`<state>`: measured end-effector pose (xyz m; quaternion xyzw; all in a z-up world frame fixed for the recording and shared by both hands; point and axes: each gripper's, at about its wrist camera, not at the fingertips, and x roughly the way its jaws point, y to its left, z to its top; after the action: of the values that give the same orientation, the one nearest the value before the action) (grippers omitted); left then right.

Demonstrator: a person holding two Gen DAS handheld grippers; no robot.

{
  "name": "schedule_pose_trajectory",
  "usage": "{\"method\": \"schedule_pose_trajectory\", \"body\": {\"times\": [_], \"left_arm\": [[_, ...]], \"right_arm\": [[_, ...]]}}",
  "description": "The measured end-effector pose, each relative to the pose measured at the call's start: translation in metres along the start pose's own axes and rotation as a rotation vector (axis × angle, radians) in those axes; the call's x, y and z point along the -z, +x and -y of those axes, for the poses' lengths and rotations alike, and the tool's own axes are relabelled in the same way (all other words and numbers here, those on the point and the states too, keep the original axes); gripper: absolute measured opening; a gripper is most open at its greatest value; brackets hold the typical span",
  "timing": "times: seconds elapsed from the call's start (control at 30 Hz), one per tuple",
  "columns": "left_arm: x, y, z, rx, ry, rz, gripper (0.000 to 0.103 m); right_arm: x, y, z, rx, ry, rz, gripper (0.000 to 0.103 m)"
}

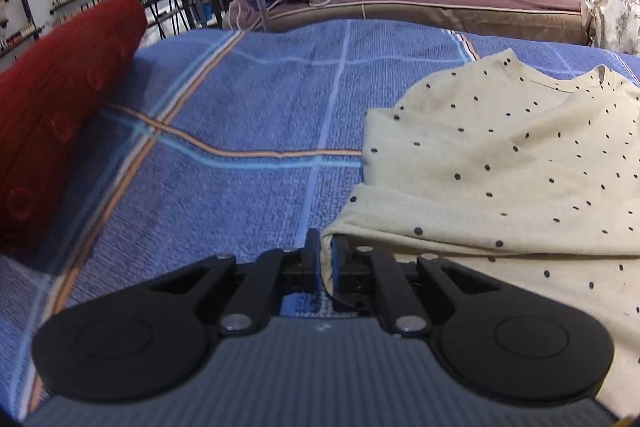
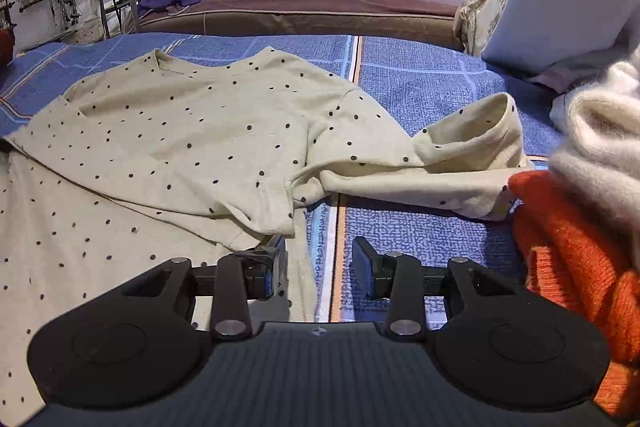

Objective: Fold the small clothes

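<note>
Shirt (image 2: 192, 131), cream with dark dots, is spread on the blue checked bed (image 1: 240, 99), one side already laid over the body. Left tongs (image 1: 326, 259) are pinched narrow on its hem edge, likely to lift or steady that corner. Right tongs (image 2: 320, 263) are held wide and empty beside the loose sleeve (image 2: 460, 163), probably the next part to be folded in. Orange knitwear (image 2: 576, 259) is piled to the right

A cream shirt (image 2: 192, 131) with dark dots lies on a blue plaid bedspread (image 1: 248, 99) striped orange and pale blue. At nine o'clock, a red cushion (image 1: 60, 107), perhaps knitted.
</note>
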<state>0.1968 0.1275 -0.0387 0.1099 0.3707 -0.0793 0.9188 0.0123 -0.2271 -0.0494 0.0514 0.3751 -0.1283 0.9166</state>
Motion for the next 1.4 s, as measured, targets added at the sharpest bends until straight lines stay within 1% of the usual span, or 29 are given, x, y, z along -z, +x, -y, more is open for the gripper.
{"method": "schedule_pose_trajectory", "body": {"times": [0.03, 0.1, 0.13, 0.17, 0.23, 0.3, 0.33, 0.4, 0.47, 0.5, 0.53, 0.57, 0.6, 0.67, 0.73, 0.8, 0.87, 0.97, 1.0, 1.03, 1.07, 1.1, 1.13, 1.17, 1.2, 1.23, 1.3, 1.37, 1.4], "left_arm": [[0.001, 0.0, 0.001, -0.007, 0.003, 0.006, 0.008], [0.002, -0.001, 0.007, -0.031, 0.049, 0.012, 0.008], [0.002, -0.001, 0.01, -0.036, 0.064, 0.014, 0.008], [0.003, -0.003, 0.014, -0.037, 0.075, 0.012, 0.008], [0.004, -0.002, 0.014, -0.037, 0.084, 0.01, 0.008], [0.002, -0.001, 0.012, -0.027, 0.076, 0.005, 0.008], [0.002, -0.001, 0.012, -0.026, 0.077, 0.004, 0.009], [-0.001, 0.002, 0.013, -0.027, 0.085, 0.002, 0.009], [-0.002, 0.003, 0.014, -0.028, 0.093, 0.0, 0.009], [-0.002, 0.003, 0.014, -0.028, 0.092, 0.0, 0.009], [-0.001, 0.003, 0.014, -0.027, 0.091, 0.0, 0.009], [-0.001, 0.003, 0.013, -0.025, 0.092, 0.001, 0.009], [0.0, 0.003, 0.013, -0.024, 0.095, 0.003, 0.009], [0.001, 0.003, 0.012, -0.025, 0.101, 0.008, 0.012], [0.001, 0.003, 0.01, -0.023, 0.098, 0.01, 0.014], [0.001, 0.003, 0.01, -0.022, 0.091, 0.008, 0.015], [0.001, 0.003, 0.011, -0.029, 0.102, 0.008, 0.015], [0.002, 0.002, 0.014, -0.037, 0.122, 0.013, 0.015], [0.002, 0.002, 0.014, -0.039, 0.129, 0.014, 0.016], [0.003, 0.002, 0.014, -0.042, 0.135, 0.015, 0.018], [0.003, 0.002, 0.014, -0.047, 0.139, 0.017, 0.02], [0.003, 0.002, 0.013, -0.054, 0.142, 0.018, 0.024], [0.003, 0.002, 0.013, -0.063, 0.144, 0.02, 0.031], [0.003, 0.002, 0.012, -0.075, 0.143, 0.021, 0.035], [0.003, 0.001, 0.01, -0.088, 0.141, 0.021, 0.047], [0.002, 0.001, 0.008, -0.102, 0.137, 0.019, 0.06], [0.001, -0.001, 0.001, -0.096, 0.116, 0.007, 0.07], [0.001, -0.007, -0.01, -0.062, 0.064, -0.009, 0.07], [0.002, -0.012, -0.015, -0.054, 0.041, -0.008, 0.07]], "right_arm": [[-0.001, 0.0, -0.001, -0.018, 0.01, 0.008, 0.064], [-0.003, 0.0, -0.006, -0.054, -0.001, 0.029, 0.064], [-0.004, 0.001, -0.009, -0.057, -0.016, 0.037, 0.064], [-0.005, 0.002, -0.013, -0.038, -0.048, 0.053, 0.064], [-0.009, 0.003, -0.021, 0.006, -0.135, 0.079, 0.064], [-0.014, -0.001, -0.032, -0.021, -0.245, 0.114, 0.064], [-0.015, -0.003, -0.037, -0.046, -0.301, 0.125, 0.061], [-0.014, -0.002, -0.049, -0.086, -0.42, 0.109, 0.061], [-0.011, 0.006, -0.058, -0.085, -0.508, 0.073, 0.059], [-0.011, 0.013, -0.061, -0.071, -0.534, 0.045, 0.049], [-0.011, 0.02, -0.062, -0.067, -0.547, 0.019, 0.018], [-0.012, 0.027, -0.062, -0.06, -0.549, -0.003, 0.001], [-0.016, 0.03, -0.06, -0.058, -0.534, -0.008, 0.0], [-0.031, 0.028, -0.053, -0.083, -0.441, 0.016, 0.0], [-0.051, 0.035, -0.047, -0.069, -0.357, 0.004, 0.0], [-0.066, 0.053, -0.039, -0.033, -0.313, -0.019, 0.0], [-0.073, 0.079, -0.031, -0.024, -0.271, -0.059, 0.0], [-0.071, 0.101, -0.031, -0.03, -0.273, -0.081, 0.009], [-0.069, 0.099, -0.032, -0.022, -0.269, -0.076, 0.02], [-0.068, 0.094, -0.031, -0.008, -0.248, -0.06, 0.04], [-0.066, 0.084, -0.028, 0.005, -0.214, -0.036, 0.049], [-0.065, 0.074, -0.025, 0.013, -0.18, -0.011, 0.059], [-0.062, 0.062, -0.021, 0.016, -0.149, 0.019, 0.059], [-0.059, 0.05, -0.019, 0.008, -0.125, 0.044, 0.06], [-0.055, 0.04, -0.016, -0.008, -0.105, 0.057, 0.06], [-0.05, 0.031, -0.015, -0.027, -0.085, 0.057, 0.059], [-0.039, 0.019, -0.012, -0.081, -0.036, 0.033, 0.059], [-0.026, 0.017, -0.013, -0.126, 0.003, -0.013, 0.057], [-0.021, 0.018, -0.014, -0.133, 0.022, -0.037, 0.057]]}}
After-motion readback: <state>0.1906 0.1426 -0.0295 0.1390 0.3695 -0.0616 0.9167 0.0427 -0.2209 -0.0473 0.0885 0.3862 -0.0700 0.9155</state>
